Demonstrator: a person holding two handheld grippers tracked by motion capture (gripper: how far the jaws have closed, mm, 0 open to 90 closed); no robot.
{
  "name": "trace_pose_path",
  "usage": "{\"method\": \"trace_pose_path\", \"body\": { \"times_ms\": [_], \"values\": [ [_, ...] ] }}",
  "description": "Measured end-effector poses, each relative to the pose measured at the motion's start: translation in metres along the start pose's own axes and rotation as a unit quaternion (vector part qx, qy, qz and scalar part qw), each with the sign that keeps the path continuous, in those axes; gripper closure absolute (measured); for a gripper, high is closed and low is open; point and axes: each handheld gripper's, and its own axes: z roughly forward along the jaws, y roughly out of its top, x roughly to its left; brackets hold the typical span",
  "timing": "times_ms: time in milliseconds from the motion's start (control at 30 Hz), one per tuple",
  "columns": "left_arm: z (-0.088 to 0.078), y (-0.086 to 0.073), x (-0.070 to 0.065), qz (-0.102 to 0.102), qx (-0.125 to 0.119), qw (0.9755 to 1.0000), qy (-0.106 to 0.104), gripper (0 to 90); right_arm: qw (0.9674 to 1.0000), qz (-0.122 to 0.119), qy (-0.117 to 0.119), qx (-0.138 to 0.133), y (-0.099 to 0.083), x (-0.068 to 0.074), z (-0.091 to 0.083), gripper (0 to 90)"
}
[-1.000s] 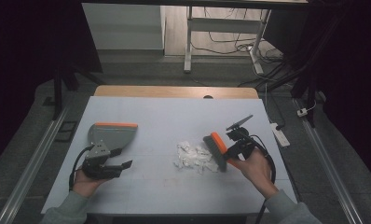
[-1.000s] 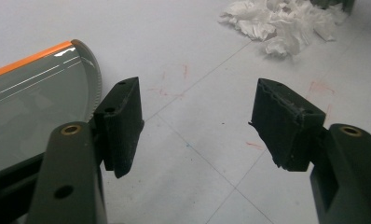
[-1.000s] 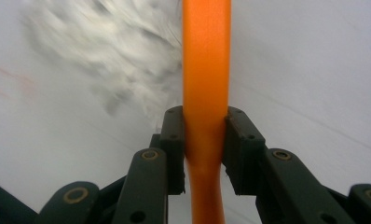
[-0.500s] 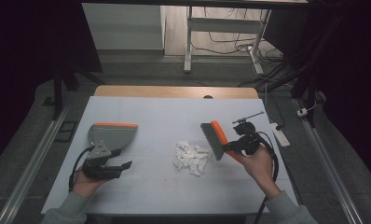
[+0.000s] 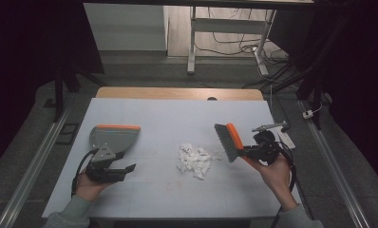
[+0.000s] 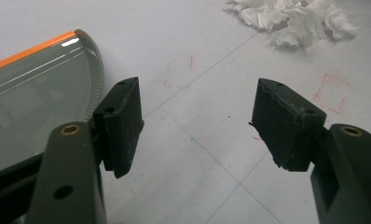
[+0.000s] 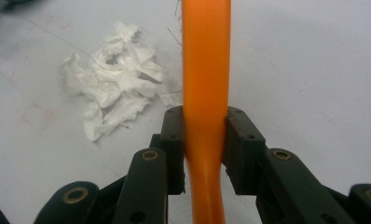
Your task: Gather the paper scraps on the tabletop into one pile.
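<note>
Sweeping setup: right gripper [image 5: 253, 151] holds the brush [image 5: 227, 141], jaws clamped on both sides of its orange handle [image 7: 206, 70]; brush head is off the table [image 5: 177, 118], bristles facing the pile.
Left gripper: [image 6: 197, 126] jaws wide apart, nothing between them, only bare table under the gap. In the high view it sits low at the near left [image 5: 112, 172].
Dustpan: [image 5: 112, 140] grey with an orange lip [image 6: 30, 50], lying just ahead of the left gripper; its rounded rim is right beside one jaw, not between the two. Contact between them: cannot tell.
Paper scraps: [image 5: 195, 159] white crumpled pile at mid-table, between dustpan and brush.
Key relation: pile lies to the left of the brush head, near it but apart; dustpan is farther left on the same rough line. Judgement: the sweep would run right to left, with the handle's long axis pointing ahead and left of the right gripper.
Nearer hand: right one to the pile; left one to the dustpan.
Likely next need: left gripper takes the dustpan before scraps arrive, as I read it.
Hidden: dustpan handle is cut off at the frame edge in the left gripper view and covered by the gripper from above; the bristles lie out of frame in the right gripper view.
Unclear: which way the dustpan mouth faces.
</note>
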Motion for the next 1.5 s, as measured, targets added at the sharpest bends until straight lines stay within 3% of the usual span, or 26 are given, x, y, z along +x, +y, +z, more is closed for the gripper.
{"method": "trace_pose_path", "body": {
  "times_ms": [200, 467, 867, 1500],
  "values": [
    [0.001, 0.001, -0.001, 0.001, 0.001, 1.0000, 0.000, 33.8, 0.9993, -0.024, -0.016, -0.023, -0.018, -0.005, -0.006, 71.1],
    [0.000, 0.001, -0.002, 0.000, -0.002, 1.0000, -0.001, 33.8, 0.9981, -0.043, -0.030, -0.033, -0.037, -0.010, -0.013, 71.1],
    [-0.004, -0.001, -0.004, 0.001, -0.010, 0.9999, -0.004, 33.7, 0.9970, -0.034, -0.037, -0.058, -0.066, -0.023, -0.027, 71.0],
    [-0.008, -0.004, -0.006, -0.005, -0.015, 0.9998, -0.008, 33.7, 0.9946, -0.063, -0.038, -0.073, -0.066, -0.020, -0.023, 71.0]
  ]
}}
